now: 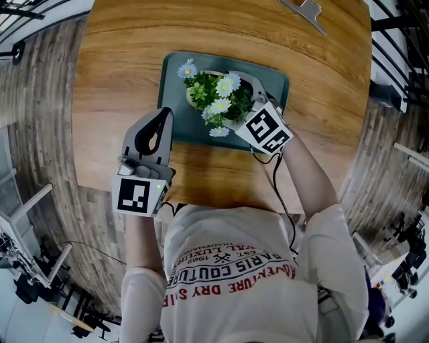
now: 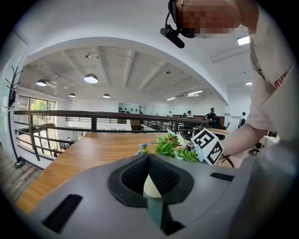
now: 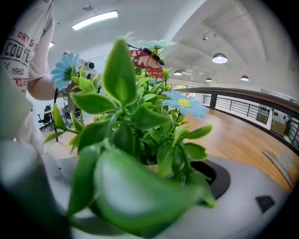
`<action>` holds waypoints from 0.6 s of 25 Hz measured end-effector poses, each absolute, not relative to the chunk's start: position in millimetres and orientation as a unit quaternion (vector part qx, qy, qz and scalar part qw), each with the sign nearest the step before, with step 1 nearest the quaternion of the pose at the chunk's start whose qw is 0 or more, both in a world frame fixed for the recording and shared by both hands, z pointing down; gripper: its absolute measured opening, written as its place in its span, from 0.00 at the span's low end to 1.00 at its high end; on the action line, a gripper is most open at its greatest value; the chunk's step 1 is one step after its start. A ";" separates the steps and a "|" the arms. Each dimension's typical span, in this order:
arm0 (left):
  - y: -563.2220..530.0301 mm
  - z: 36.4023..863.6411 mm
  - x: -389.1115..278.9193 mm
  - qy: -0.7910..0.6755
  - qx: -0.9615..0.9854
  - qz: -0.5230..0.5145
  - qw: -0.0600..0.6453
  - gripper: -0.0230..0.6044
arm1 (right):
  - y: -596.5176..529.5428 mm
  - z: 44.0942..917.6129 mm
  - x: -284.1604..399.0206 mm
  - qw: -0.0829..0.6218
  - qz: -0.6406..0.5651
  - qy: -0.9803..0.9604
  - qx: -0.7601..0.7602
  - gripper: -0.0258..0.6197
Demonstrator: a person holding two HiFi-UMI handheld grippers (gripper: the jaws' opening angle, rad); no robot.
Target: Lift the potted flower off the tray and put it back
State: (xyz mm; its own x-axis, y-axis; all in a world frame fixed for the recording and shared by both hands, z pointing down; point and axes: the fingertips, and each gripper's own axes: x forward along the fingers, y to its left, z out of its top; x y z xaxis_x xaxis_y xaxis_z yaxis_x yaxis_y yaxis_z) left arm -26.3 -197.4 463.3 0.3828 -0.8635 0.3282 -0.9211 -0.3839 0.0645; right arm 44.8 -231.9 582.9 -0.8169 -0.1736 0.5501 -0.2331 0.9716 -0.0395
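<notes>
The potted flower (image 1: 218,94), green leaves with white and pale blue blooms, stands over the middle of the dark teal tray (image 1: 177,130) on the round wooden table (image 1: 114,74). My right gripper (image 1: 242,94) reaches in from the lower right, its jaws around the pot under the leaves and closed on it. The plant (image 3: 140,121) fills the right gripper view and hides the pot and the pads. Whether the pot rests on the tray or hangs just above it, I cannot tell. My left gripper (image 1: 163,115) sits at the tray's left edge, shut and holding nothing. In the left gripper view the flower (image 2: 173,147) shows beyond the closed jaws.
A metal clip-like object (image 1: 305,10) lies at the table's far edge. A black cable (image 1: 278,191) runs from the right gripper toward the person. Railings (image 2: 93,116) ring the table area, and people sit far off in the background.
</notes>
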 end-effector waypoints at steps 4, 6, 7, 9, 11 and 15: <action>-195.8 464.8 -27.5 -0.539 0.824 0.124 0.117 0.06 | -233.8 582.0 44.9 0.279 0.054 -0.952 0.117 0.78; -197.5 463.5 -32.9 -0.540 0.824 0.126 0.117 0.06 | -233.6 577.8 42.6 0.274 0.051 -0.952 0.127 0.78; -197.4 461.2 -34.8 -0.539 0.825 0.123 0.118 0.06 | -232.8 573.8 42.0 0.271 0.049 -0.952 0.133 0.78; -195.0 454.4 -36.1 -0.536 0.827 0.117 0.123 0.06 | -231.8 563.1 42.3 0.269 0.046 -0.951 0.148 0.78; -192.0 448.0 -37.2 -0.529 0.832 0.120 0.118 0.06 | -232.6 550.3 43.9 0.268 0.045 -0.948 0.168 0.78; -187.2 438.6 -41.3 -0.514 0.842 0.118 0.113 0.06 | -231.6 523.5 44.8 0.262 0.053 -0.941 0.207 0.78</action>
